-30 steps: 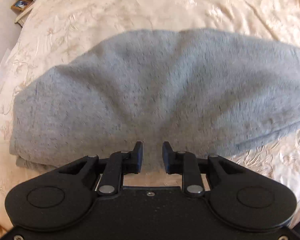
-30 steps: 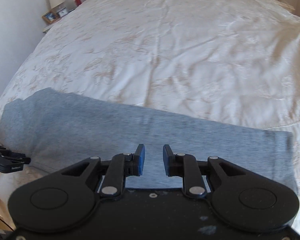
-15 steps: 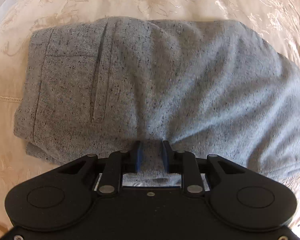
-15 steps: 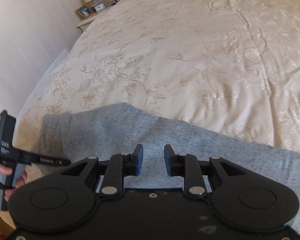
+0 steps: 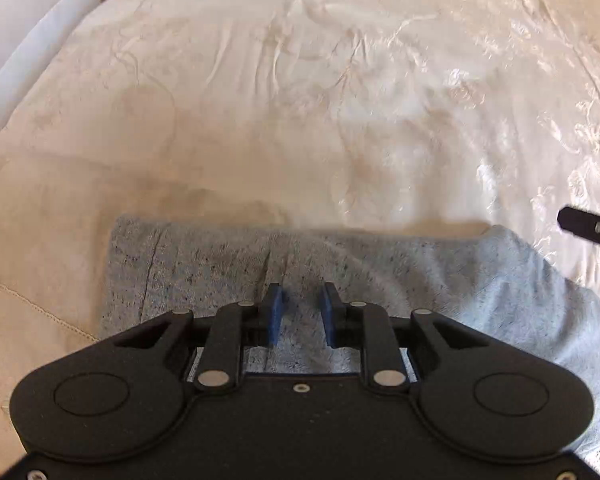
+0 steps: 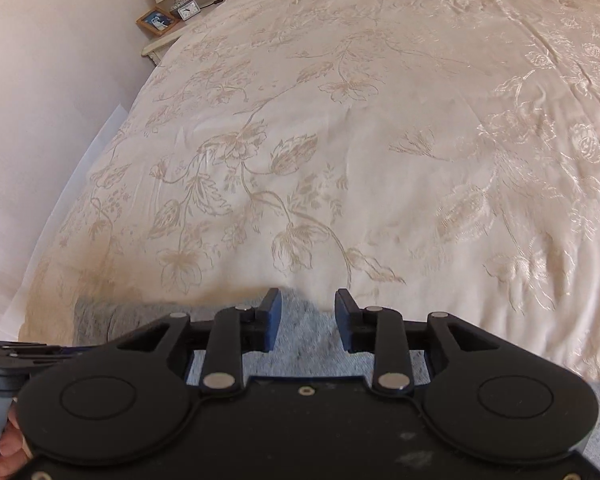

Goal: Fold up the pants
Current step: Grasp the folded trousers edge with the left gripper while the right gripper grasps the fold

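grey pants (image 5: 440,264) folded — cream bedspread (image 5: 300,100)

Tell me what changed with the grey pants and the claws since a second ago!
The right claw has just been opening, with no cloth between its pads. The left claw has been closing a little, over the grey pants. Both views slid across the pants. The pants stay on the bedspread.

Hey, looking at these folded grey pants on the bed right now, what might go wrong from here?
1. The right hand-held gripper, whose jaws have just been opening, could snag the grey pants as it lifts.
2. The left hand-held gripper, which has been closing, may drag the fold askew.
3. The soft bedspread may let the stack slump.
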`<action>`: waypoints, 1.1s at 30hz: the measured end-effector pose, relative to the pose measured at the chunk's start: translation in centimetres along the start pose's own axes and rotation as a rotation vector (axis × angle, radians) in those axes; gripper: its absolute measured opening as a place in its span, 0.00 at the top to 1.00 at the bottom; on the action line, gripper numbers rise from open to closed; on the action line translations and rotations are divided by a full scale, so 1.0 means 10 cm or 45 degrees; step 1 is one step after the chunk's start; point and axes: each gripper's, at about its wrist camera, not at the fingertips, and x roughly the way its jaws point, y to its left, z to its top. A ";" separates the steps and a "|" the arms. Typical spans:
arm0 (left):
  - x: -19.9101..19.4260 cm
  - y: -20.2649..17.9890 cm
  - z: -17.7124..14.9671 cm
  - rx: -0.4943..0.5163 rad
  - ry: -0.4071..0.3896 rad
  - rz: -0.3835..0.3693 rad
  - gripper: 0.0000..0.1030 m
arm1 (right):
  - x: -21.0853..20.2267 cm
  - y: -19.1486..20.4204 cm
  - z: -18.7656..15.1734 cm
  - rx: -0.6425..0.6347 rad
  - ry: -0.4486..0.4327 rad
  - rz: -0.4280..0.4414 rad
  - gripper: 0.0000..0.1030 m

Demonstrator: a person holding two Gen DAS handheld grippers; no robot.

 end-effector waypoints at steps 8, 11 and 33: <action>0.19 -0.07 -0.43 0.166 -0.025 0.019 0.66 | 0.58 0.12 0.21 -0.027 0.089 0.059 0.67; 0.21 -0.04 -0.38 0.124 0.005 0.003 0.66 | 0.80 0.10 0.18 -0.020 0.179 0.079 0.66; 0.33 -0.03 -0.41 0.155 -0.030 -0.016 0.65 | 0.10 0.27 -0.49 -0.146 0.138 0.193 0.66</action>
